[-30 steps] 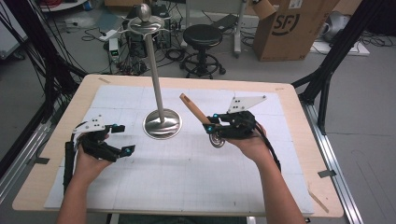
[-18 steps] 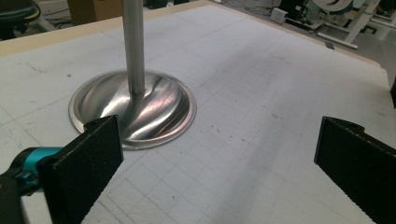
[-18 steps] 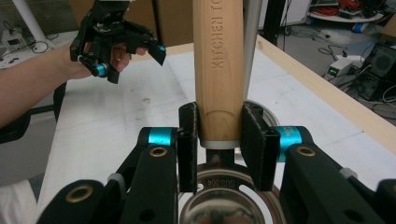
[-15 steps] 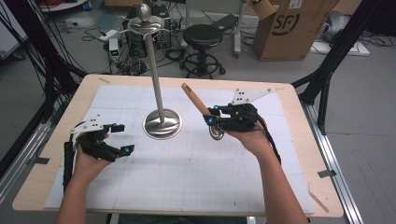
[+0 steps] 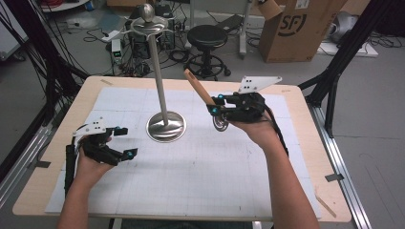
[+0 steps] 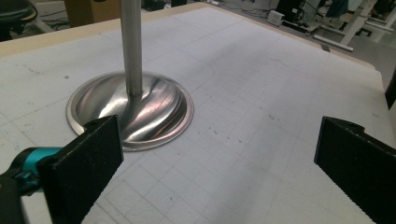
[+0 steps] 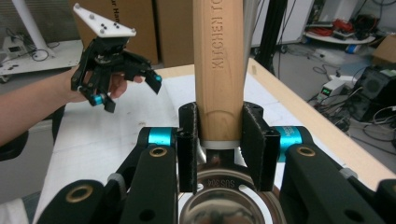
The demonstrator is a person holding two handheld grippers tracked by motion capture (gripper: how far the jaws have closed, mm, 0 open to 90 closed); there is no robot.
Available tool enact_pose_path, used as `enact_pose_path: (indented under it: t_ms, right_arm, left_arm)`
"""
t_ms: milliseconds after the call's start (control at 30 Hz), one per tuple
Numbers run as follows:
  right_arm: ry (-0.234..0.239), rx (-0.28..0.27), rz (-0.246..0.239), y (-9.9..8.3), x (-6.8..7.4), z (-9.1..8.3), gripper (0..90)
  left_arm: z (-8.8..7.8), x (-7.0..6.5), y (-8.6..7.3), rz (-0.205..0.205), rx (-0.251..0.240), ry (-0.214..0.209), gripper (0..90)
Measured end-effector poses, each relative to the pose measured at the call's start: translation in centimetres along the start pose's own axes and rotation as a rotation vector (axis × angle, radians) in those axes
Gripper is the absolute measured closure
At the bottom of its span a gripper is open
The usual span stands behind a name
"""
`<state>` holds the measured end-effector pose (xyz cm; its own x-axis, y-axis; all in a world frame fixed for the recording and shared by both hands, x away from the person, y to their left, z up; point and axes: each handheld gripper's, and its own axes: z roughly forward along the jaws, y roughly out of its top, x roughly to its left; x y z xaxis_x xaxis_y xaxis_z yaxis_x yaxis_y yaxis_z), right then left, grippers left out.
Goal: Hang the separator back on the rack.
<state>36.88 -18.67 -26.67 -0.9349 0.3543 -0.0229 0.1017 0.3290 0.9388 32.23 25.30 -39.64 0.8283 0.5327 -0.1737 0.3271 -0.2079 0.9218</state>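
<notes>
Wooden and pale, the handle of the ladle (image 5: pixel 199 87) sticks up toward eleven o'clock from our right hand-held gripper (image 5: pixel 216 110), whose jaws are clamped on it just above the metal collar; in the right gripper view the ladle (image 7: pixel 218 70) shows the stamped words "KITCHEN TO" along the wood, and the steel bowl marked SUS 304 hangs below the jaws. We hold it in the air above the table (image 5: pixel 305 143), at about three o'clock from the steel stand (image 5: pixel 165 125) and near it, not touching.

The stand is a tall rod on a round, domed base, set on the white gridded mat (image 5: pixel 200 176) toward the table's far middle.

Our left hand-held gripper (image 5: pixel 125 141) sits low at about eight o'clock from the stand's base, its jaws spread wide with nothing between them. In the left gripper view the stand (image 6: pixel 130 105) lies just ahead of that hand-held gripper (image 6: pixel 219 163), toward its left jaw.
</notes>
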Motion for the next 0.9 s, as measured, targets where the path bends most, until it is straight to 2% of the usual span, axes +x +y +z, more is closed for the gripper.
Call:
enact_pose_path:
  t_ms: [133,267,400,600,900]
  right_arm:
    - [0.005,-0.018,0.014,0.2,-0.6,0.1,69.1]
    - [0.008,-0.006,0.022,0.5,-1.3,0.4,69.0]
    - [0.057,-0.002,0.021,1.1,-1.8,0.8,69.0]
    - [0.032,0.003,0.025,3.0,-2.6,1.0,69.1]
    - [0.016,-0.007,0.001,5.9,-3.3,1.3,69.1]
  left_arm:
    - [-0.1,0.1,0.0,-0.003,-0.002,0.000,1.7]
    - [0.0,0.0,0.0,-0.001,0.006,0.001,1.8]
    - [0.2,0.1,-0.1,-0.011,0.017,0.008,1.7]
    - [0.1,0.1,-0.1,-0.007,0.012,0.006,1.8]
    - [0.1,0.0,0.0,-0.001,0.004,0.003,1.8]
